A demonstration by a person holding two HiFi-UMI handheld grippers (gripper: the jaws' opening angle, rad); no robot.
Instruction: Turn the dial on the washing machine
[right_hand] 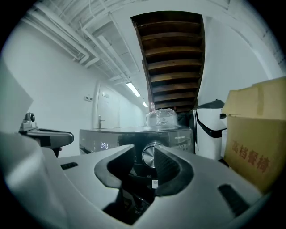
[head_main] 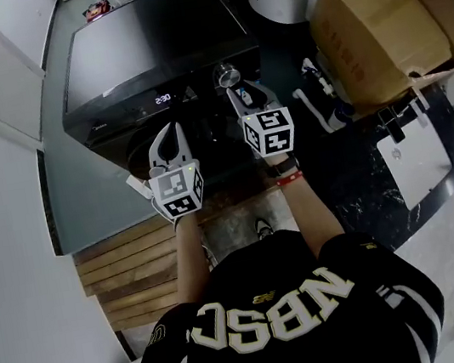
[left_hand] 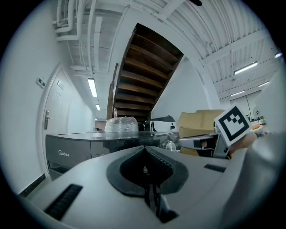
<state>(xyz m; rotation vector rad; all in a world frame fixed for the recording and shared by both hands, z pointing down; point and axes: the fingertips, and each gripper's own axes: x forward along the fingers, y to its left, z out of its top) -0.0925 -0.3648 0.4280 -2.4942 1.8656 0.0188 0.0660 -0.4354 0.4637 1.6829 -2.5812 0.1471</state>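
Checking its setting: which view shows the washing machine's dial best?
Right gripper view: the dial faces the camera, large and central. Head view shows the dial small, from above; left gripper view, the dial tiny.

A: Head cam, where's it at?
B: On the person's head, facing fwd & steeply down. Farthest of the 3: takes in the whole washing machine top, plus cardboard boxes at rt.
A: Left gripper view?
B: Low, looks along the left gripper at the machine's front from its left side. Near but apart, tilted up enough to catch the stairs from below.
A: Right one?
B: Same ht, along the right gripper, much nearer, approx. square on the dial.
A: Overlap?
B: All 3 share machine front, dial & boxes. Left view also catches the right gripper's marker cube.
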